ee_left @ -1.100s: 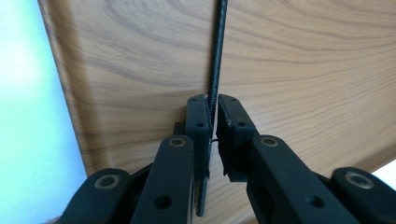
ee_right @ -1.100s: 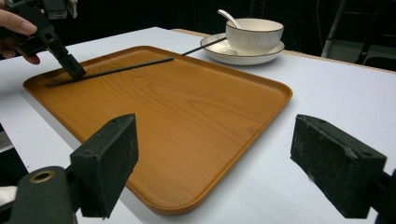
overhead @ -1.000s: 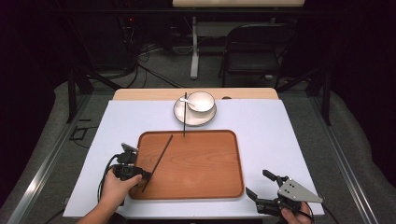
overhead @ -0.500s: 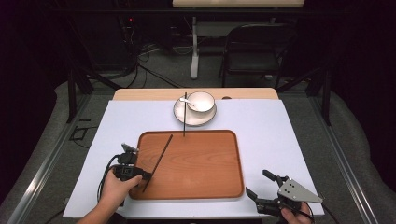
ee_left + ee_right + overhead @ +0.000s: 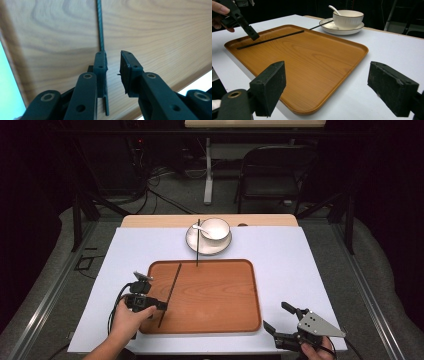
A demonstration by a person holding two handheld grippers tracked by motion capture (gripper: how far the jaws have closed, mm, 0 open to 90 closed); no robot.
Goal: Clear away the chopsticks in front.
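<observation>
One wooden tray (image 5: 210,295) sat on the table. Relative to that tray, two black chopsticks were counted: one chopstick (image 5: 170,292) lay inside it near its left edge, and a second chopstick (image 5: 198,247) reached from its far rim onto the single saucer (image 5: 192,242) just beyond. That saucer carried one bowl (image 5: 216,227) holding one spoon (image 5: 201,229).

- The left gripper (image 5: 113,63) has just been opening its black jaws; a gap now separates the pads.
- The thin black chopstick (image 5: 100,30) lies released on the rectangular wooden tray (image 5: 155,30), beside one pad.
</observation>
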